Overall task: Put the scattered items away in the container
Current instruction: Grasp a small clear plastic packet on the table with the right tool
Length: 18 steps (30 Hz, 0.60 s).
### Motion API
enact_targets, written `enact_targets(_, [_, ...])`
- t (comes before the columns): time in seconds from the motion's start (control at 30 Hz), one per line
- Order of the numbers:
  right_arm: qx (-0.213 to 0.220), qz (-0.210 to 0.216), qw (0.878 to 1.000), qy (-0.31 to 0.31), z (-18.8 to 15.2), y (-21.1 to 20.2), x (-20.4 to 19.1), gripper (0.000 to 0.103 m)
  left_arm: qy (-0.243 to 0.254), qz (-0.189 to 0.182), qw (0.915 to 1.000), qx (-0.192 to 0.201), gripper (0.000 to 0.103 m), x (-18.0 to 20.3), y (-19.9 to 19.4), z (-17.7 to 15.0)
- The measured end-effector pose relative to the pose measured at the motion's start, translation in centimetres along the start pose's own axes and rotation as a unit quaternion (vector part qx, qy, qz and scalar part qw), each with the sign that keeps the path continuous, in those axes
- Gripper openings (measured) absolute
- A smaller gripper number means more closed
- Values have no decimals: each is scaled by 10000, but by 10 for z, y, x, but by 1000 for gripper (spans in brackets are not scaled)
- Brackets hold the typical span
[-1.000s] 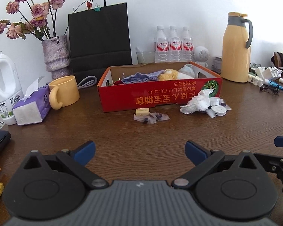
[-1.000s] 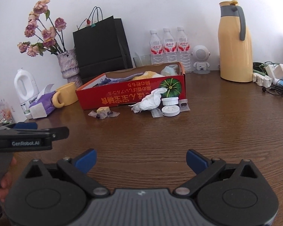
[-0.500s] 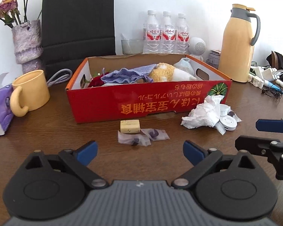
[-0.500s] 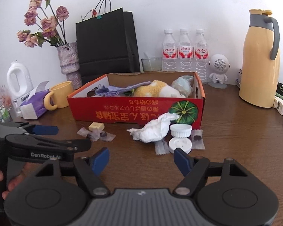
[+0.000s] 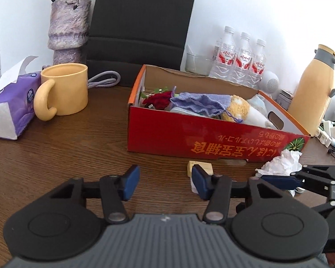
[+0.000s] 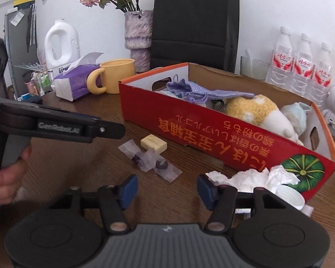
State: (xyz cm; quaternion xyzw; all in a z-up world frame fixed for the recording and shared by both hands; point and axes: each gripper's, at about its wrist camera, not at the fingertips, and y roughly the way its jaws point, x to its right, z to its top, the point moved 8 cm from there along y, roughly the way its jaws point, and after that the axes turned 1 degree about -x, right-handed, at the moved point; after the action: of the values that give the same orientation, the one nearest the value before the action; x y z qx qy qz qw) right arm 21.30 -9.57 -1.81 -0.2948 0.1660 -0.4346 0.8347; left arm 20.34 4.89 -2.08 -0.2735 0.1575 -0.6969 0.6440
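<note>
Left wrist: red box [image 5: 189, 138] nearer.

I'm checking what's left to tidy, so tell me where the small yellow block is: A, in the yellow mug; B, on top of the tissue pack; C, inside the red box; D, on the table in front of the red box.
D: the yellow block lies on the bare table just in front of the red box, beside the wrapped candies.
</note>
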Motion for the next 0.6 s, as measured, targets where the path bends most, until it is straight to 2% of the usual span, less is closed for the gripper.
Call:
enact_targets(0.07, [77,91,9999,-77,7,6,4,54,-161,97,9998,57,60,-11,-3,1])
enact_targets(0.23, [-70,218,9992,-331,14,27,5,53,-276,73,9996,6,60,-19,-3,-1])
enact_targets(0.27, [-67,277,9992,-293,15,29,4,49,-244,79,9997,19,60,-18,-4,-1])
enact_targets(0.33, [-19,360,9990,-273,15,30,2,35,-170,96,9998,41,63,-16,-4,-2])
enact_targets(0.37, [5,363,9990,-277,15,29,2,21,-137,92,9999,38,63,-14,-4,-3])
enact_targets(0.5, [-4,328,9992,-240,11,21,0,16,147,-120,9998,40,66,0,-4,-7])
enact_targets(0.6, [207,48,9997,-135,8,2,6,9,552,-377,9977,61,78,20,-5,-13])
